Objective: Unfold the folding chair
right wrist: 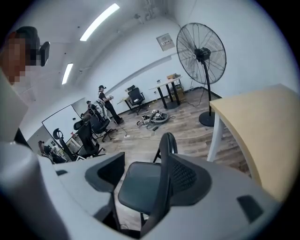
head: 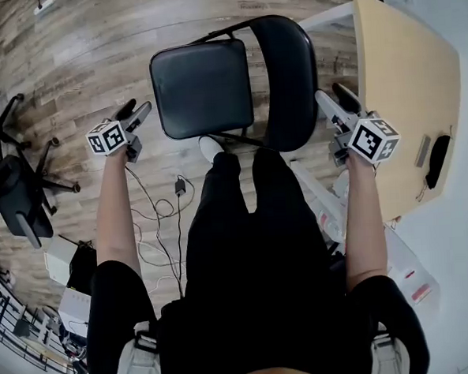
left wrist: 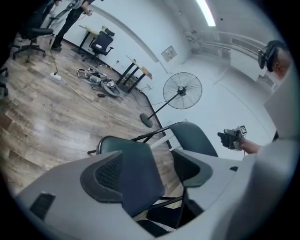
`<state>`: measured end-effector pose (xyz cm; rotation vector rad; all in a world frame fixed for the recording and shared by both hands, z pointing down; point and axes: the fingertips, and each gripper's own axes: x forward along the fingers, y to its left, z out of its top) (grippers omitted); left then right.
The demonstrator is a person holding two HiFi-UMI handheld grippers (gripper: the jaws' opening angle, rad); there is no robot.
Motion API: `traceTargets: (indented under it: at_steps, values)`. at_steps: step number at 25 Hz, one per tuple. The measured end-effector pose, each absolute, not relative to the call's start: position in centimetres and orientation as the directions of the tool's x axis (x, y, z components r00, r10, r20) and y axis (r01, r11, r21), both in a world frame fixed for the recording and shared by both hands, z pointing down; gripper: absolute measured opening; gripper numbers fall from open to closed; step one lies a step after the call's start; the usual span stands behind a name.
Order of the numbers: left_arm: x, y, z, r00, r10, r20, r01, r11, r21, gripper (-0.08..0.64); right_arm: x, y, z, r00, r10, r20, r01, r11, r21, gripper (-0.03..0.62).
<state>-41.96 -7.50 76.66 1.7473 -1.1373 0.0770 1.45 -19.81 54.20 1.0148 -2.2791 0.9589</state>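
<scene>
"Black folding chair point(head: 204, 89); where does it stand?"
"Unfolded on the wood floor point(head: 68, 58); seat level, backrest point(head: 290, 76) upright; right before the person's legs, beside the pale table point(head: 405, 77)."
"And the left gripper point(head: 138, 113)?"
"Off the seat's left side; jaws spread wide, nothing between them."
"The right gripper point(head: 333, 97)?"
"Near the backrest's outer edge in the head view; jaws likewise released, clamping nothing; the chair shows beyond them."
</scene>
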Motion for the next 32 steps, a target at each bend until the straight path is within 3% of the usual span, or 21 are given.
traceTargets:
  at_steps: [6, 13, 17, 24, 28, 32]
  values:
    - [-35.0, -4.4, 59.8, 0.540, -0.729, 0.421, -0.730, -0.156, 0.666, 0.331, -3.2, -15.5, 44.4, -0.785, -0.436, 0.440, -0.609, 0.670, -0.424, 0.281]
    - [-28.0, -0.3, 44.1, 0.547, -0.773, 0.321, -0.796, -0.361, 0.486, 0.315, -12.3, -8.2, 34.9, -0.916, -0.306, 0.258, -0.383, 0.860, -0.339, 0.281]
    - [-25.1, 1.1, 37.2, 0.475, -0.838, 0.270, -0.861, -0.378, 0.341, 0.269, -14.1, -4.9, 30.9, -0.952, -0.249, 0.175, -0.289, 0.921, -0.263, 0.274]
    - [-21.9, 3.3, 28.9, 0.413, -0.898, 0.148, -0.910, -0.401, 0.104, 0.180, -15.3, 0.2, 26.5, -0.979, -0.181, 0.098, -0.194, 0.970, -0.144, 0.204]
    - [-20.8, 4.0, 27.1, 0.409, -0.906, 0.104, -0.912, -0.407, 0.044, 0.129, -15.1, 1.5, 25.1, -0.979, -0.186, 0.081, -0.195, 0.974, -0.117, 0.170]
    - [-19.9, 4.1, 25.2, 0.418, -0.905, 0.081, -0.908, -0.418, 0.024, 0.044, -14.8, 2.2, 24.2, -0.977, -0.200, 0.077, -0.206, 0.975, -0.082, 0.089]
